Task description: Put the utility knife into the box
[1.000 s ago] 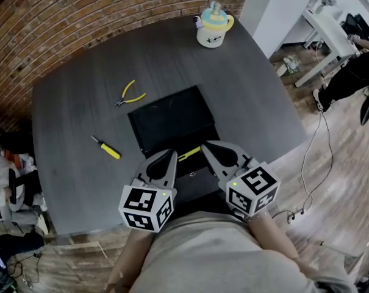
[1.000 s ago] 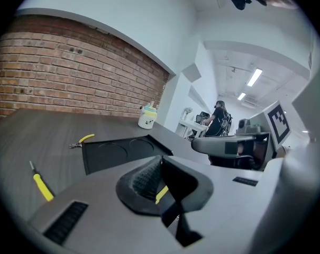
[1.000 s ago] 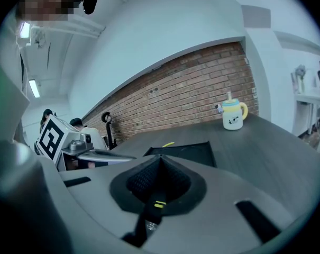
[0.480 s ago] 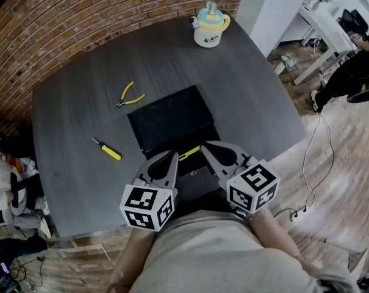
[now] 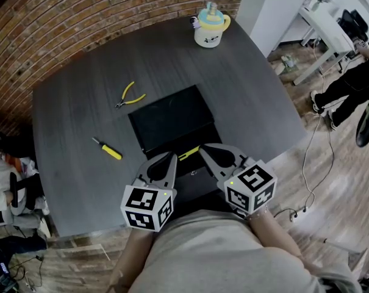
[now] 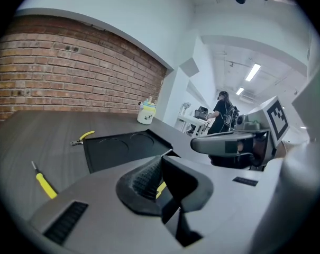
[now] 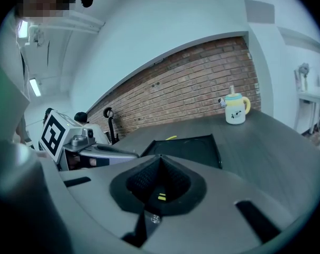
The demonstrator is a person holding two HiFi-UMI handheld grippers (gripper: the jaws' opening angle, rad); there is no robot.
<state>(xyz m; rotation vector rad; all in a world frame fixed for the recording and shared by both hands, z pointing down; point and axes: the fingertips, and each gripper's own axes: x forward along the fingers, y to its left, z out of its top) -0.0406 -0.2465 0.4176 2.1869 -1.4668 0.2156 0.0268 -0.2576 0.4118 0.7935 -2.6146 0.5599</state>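
Observation:
The utility knife (image 5: 188,154), yellow, lies just in front of the flat black box (image 5: 171,118) in the middle of the table. In the head view my left gripper (image 5: 170,159) and right gripper (image 5: 204,150) hover over the table's near edge. Their tips flank the knife on either side. Both are shut with nothing in them. In the left gripper view, a yellow sliver of the knife (image 6: 161,188) shows past the shut left gripper (image 6: 160,163). The right gripper view has my right gripper (image 7: 158,160) shut, with a bit of the knife (image 7: 161,196) showing through the hollow behind its tips.
Yellow pliers (image 5: 130,94) lie behind the box to the left. A yellow-handled screwdriver (image 5: 107,148) lies at the left. A lidded cup (image 5: 210,27) stands at the far edge. A brick wall lies beyond the table, and a person (image 5: 349,81) stands off to the right.
My right gripper has edged slightly left, toward the knife. The left gripper and the objects on the table have not moved.

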